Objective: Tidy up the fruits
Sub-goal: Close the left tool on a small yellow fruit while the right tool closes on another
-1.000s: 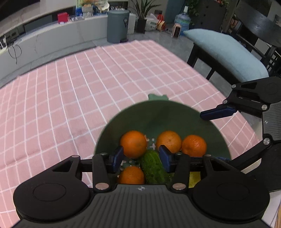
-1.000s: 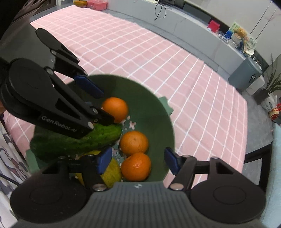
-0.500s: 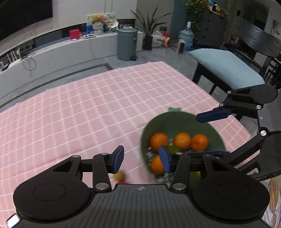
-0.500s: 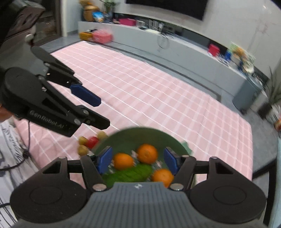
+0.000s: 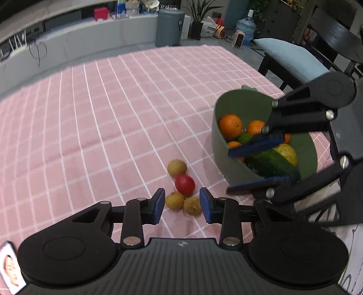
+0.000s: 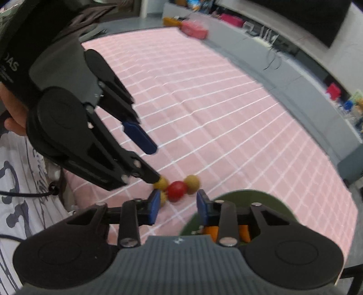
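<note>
While both tongs stand apart and hold nothing, the left tongs (image 5: 182,205) hover over a smooth red tomato (image 5: 185,185) and three rough, tan round fruits (image 5: 177,168) on the pink checked worktop (image 5: 113,113); the right tongs (image 5: 256,164) straddle the green bowl (image 5: 222,156) of oranges (image 5: 230,126) and a cucumber (image 5: 272,164).

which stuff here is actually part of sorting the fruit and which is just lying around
Part of the job:
green bowl
oranges
cucumber
yellow fruit
red fruit
three small tan fruits
left gripper, jaws open
right gripper, jaws open

Just lying about:
grey bin
potted plant
water jug
blue cushion
</note>
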Demonstrator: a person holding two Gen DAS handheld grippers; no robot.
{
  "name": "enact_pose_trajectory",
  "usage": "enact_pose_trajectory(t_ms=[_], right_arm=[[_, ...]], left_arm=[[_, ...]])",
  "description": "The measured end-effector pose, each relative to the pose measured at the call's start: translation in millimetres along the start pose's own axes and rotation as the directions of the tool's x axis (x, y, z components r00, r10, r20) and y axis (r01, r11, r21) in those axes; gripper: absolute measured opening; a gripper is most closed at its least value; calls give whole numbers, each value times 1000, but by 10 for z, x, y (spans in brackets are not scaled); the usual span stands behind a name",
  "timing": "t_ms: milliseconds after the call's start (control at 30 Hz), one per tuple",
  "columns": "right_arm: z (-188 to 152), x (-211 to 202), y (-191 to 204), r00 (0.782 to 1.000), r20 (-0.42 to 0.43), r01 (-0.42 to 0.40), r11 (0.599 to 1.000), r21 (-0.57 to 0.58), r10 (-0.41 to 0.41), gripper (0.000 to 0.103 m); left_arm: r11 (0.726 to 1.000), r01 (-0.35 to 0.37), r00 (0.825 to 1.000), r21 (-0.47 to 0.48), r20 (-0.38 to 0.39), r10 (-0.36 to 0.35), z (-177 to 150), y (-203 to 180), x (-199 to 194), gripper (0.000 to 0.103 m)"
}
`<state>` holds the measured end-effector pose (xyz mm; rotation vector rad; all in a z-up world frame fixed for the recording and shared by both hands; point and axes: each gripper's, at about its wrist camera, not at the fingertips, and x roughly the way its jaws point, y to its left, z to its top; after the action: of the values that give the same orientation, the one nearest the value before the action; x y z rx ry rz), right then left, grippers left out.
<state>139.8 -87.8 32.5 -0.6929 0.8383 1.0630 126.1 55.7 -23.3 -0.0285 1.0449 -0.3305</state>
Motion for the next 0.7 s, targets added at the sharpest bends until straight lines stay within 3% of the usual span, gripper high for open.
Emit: enact_pose_trajectory(t_ms=[167, 333, 700], right_arm=[[57, 247, 146, 997, -59, -52, 998, -33, 50, 22], [61, 453, 223, 991, -116, -76, 996, -57, 69, 22], [119, 670, 175, 983, -178, -61, 995, -72, 48, 24]], left_arm=[[997, 54, 999, -53, -3, -54, -113, 208, 146, 38], [997, 66, 998, -37, -14, -67, -178, 261, 291, 38], [986, 147, 989, -84, -14, -148, -166, 391, 396, 38]])
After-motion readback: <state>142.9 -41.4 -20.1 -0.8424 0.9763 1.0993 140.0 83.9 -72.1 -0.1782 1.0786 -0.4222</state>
